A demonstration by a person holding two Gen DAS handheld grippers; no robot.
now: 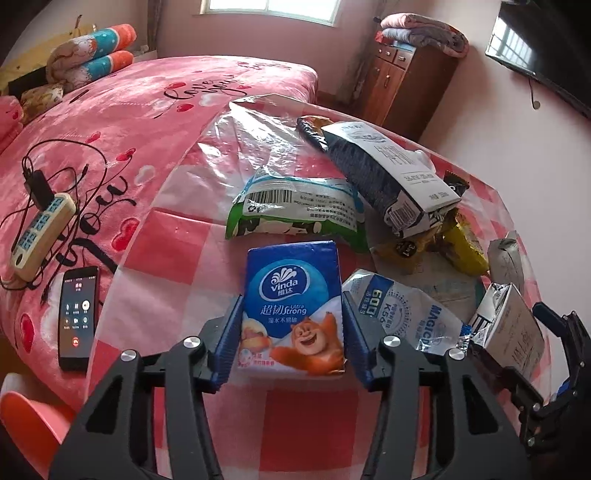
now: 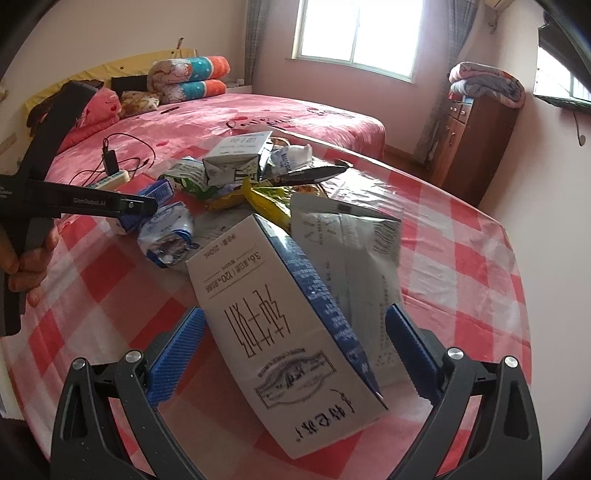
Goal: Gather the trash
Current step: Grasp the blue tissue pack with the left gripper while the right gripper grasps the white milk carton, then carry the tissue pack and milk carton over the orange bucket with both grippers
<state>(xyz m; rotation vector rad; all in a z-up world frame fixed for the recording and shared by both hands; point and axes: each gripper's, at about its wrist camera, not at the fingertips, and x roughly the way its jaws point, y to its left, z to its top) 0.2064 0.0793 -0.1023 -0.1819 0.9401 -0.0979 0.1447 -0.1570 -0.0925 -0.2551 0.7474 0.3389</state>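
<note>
2 close wrist fisheyes, angled down, sharing the littered table [image 1: 177, 236].

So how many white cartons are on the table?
2. The near carton lies between the fingers of the right gripper. The far carton rests on the wrappers behind. Others may be hidden underneath.

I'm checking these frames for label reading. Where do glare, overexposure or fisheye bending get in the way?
Left wrist view: the window is blown out, sheen streaks the clear plastic cover past the tissue pack, and edges bend. Right wrist view: the window is washed out, the milk carton print stays sharp, and corners go dark.
</note>
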